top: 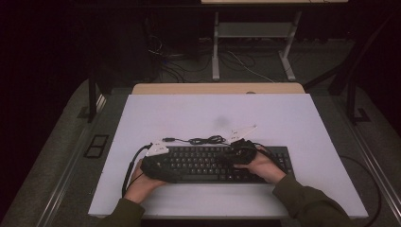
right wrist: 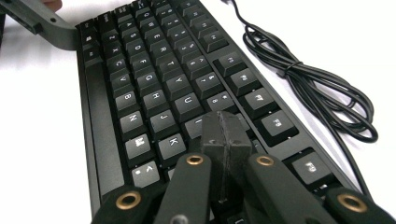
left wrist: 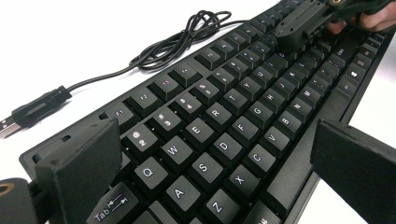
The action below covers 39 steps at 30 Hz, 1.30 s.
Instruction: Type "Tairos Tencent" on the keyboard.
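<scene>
A flat black plastic keyboard [top: 213,164] with square matte keycaps and white letters lies on the smooth white table top [top: 198,118], near the person's edge of it. The left gripper [left wrist: 212,175] has its two thick black foam-like pads wide apart, and the keyboard's left end sits between them. One pad [left wrist: 84,163] is at the far rim by the function row, the other is at the near rim. Whether they really press the rims I cannot tell; they seem to stand just beside them. The right gripper [right wrist: 226,135] holds its fingers together, the two rubbery pads closed flat on each other with nothing between. Their joined tip hangs over the keys just past the letter K, touching or almost touching them. Beyond these fingers, behind the keyboard's far rim, its thin black round cable [right wrist: 317,93] lies in a loose coil. The cable ends in a black moulded USB plug [left wrist: 32,112] with a metal tip.
</scene>
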Tool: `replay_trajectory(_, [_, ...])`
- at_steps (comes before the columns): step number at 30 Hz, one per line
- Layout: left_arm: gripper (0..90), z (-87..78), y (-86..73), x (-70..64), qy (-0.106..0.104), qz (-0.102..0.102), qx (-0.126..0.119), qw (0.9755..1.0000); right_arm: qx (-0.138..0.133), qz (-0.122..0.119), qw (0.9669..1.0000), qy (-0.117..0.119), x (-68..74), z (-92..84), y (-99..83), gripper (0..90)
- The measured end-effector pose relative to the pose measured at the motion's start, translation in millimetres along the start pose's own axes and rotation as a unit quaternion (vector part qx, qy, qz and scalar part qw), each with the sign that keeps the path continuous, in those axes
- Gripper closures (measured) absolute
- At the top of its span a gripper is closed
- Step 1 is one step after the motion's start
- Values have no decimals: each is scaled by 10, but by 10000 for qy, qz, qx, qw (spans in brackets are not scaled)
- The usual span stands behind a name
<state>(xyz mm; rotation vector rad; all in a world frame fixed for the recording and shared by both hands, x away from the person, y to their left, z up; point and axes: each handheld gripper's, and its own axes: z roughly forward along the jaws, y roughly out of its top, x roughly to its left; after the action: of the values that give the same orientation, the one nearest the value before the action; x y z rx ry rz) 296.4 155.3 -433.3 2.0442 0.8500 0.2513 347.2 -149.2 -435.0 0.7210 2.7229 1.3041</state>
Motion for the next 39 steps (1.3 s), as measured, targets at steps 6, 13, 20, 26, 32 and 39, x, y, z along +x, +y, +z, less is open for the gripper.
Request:
replay_trajectory(6, [31,0,-1,-1,9,23,2,10000,-166,82,9998,25,-25,-50,9,826])
replay_trajectory(13, [93,-19,3,-2,5,106,-36,9999,-286,171,9994,12,-49,-81,7,665])
replay_trajectory(20, [185,-54,9,9,30,116,-88,9999,-371,220,9991,7,-53,-86,5,519])
replay_trajectory(26, [322,-74,8,21,-4,114,-105,9999,-412,280,9988,-18,-53,-82,5,419])
replay_trajectory(32, [473,-87,5,41,15,116,-65,9999,-450,319,9984,-81,-58,-80,3,369])
replay_trajectory(39, [694,-90,6,57,61,126,40,9999,-490,315,9982,-126,-59,-77,3,346])
